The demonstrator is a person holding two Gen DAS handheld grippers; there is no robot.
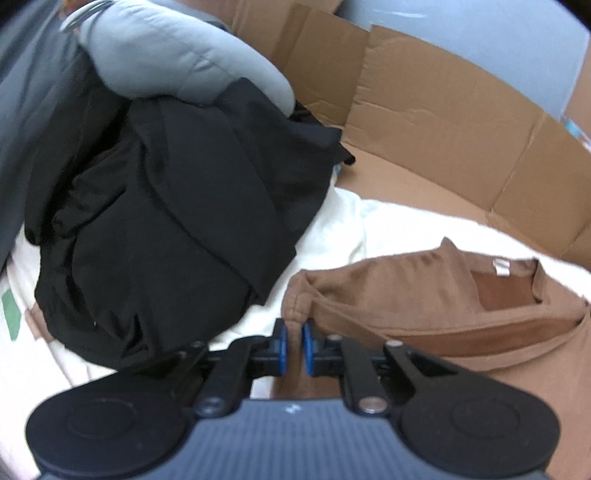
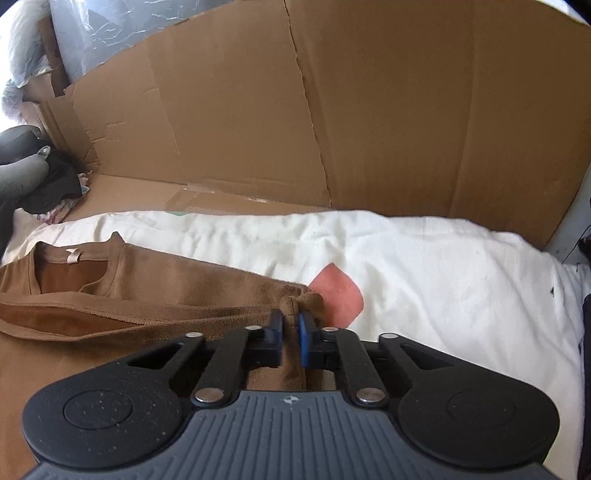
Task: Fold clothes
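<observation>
Now | left tongs (image 1: 294, 342) pinching brown shirt (image 1: 424, 299) corner | right tongs (image 2: 291, 334) pinching its other corner

White sheet (image 2: 424, 266) covers the surface, with a pink patch (image 2: 338, 291) and a green patch (image 1: 11, 317). Creased cardboard panels (image 2: 332, 110) stand as backdrop behind it. Pale blue wall (image 1: 480, 29) above. Plastic wrap (image 2: 110, 26) top left. Soft, diffuse light.

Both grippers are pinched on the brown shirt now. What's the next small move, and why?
Probably carry both pinched corners forward toward the collar. The left gripper and right gripper each grip a bunched edge of the brown shirt, which lies flat on the white sheet.
</observation>
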